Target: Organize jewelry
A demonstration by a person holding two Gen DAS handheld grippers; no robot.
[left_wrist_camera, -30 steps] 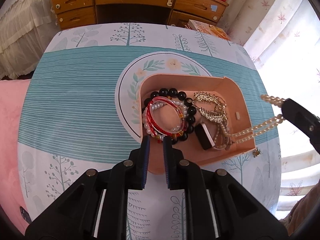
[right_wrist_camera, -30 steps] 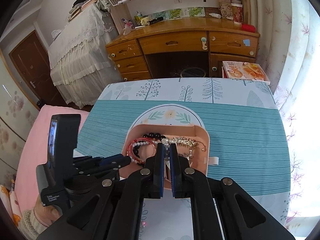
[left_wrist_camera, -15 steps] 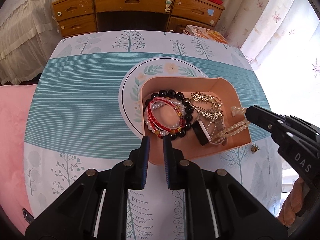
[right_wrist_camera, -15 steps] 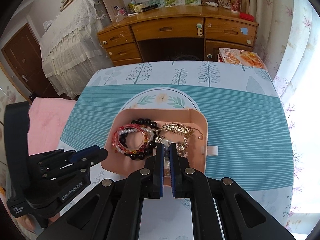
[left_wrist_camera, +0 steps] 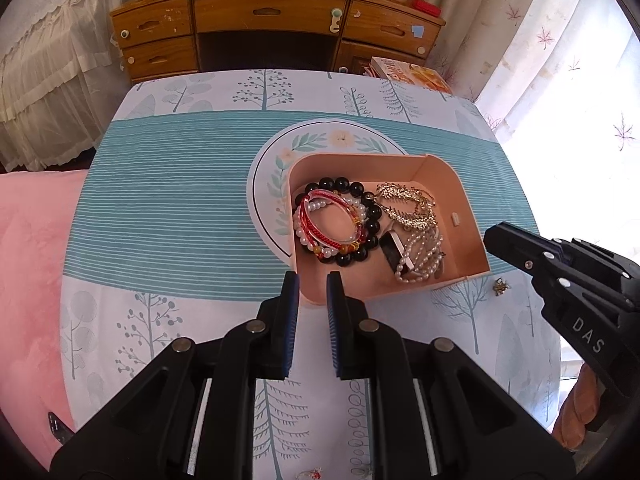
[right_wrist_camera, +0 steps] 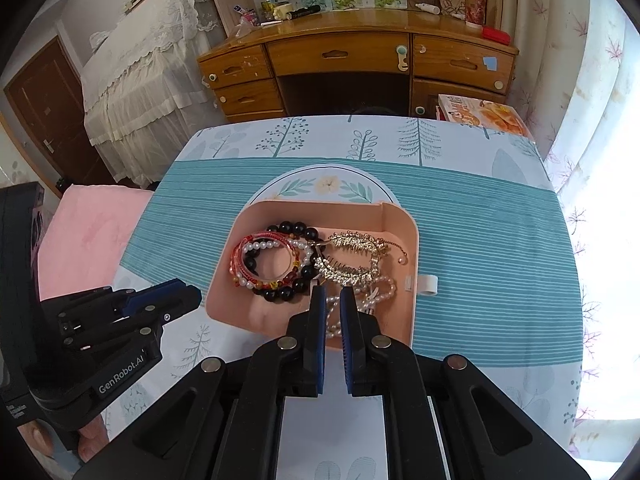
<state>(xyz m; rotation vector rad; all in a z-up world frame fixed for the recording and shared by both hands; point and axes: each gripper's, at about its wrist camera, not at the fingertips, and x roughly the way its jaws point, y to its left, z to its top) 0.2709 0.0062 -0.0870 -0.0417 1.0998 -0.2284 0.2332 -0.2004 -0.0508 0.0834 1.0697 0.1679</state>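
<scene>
A pink open box [left_wrist_camera: 472, 216] [right_wrist_camera: 412, 240] sits on the table and holds a black bead bracelet [left_wrist_camera: 372, 212] [right_wrist_camera: 296, 230], red and pearl bracelets [left_wrist_camera: 320, 220] [right_wrist_camera: 260, 248], a gold leaf hair piece [left_wrist_camera: 408, 208] [right_wrist_camera: 352, 256] and a pearl necklace [left_wrist_camera: 420, 256] [right_wrist_camera: 380, 292]. My left gripper [left_wrist_camera: 311, 280] is slightly open and empty at the box's near left corner. My right gripper [right_wrist_camera: 331, 294] is slightly open and empty just above the necklace at the box's near edge; it also shows in the left wrist view [left_wrist_camera: 496, 240].
A small gold charm [left_wrist_camera: 500, 286] lies on the tablecloth right of the box. A white tab [right_wrist_camera: 426, 284] sticks out of the box's right side. A wooden desk [right_wrist_camera: 360, 60] stands beyond the table, a pink cushion [left_wrist_camera: 28, 260] to the left.
My right gripper lowered the pearl necklace into the box, let it go and pulled back. The left gripper's jaws have opened a little wider.
</scene>
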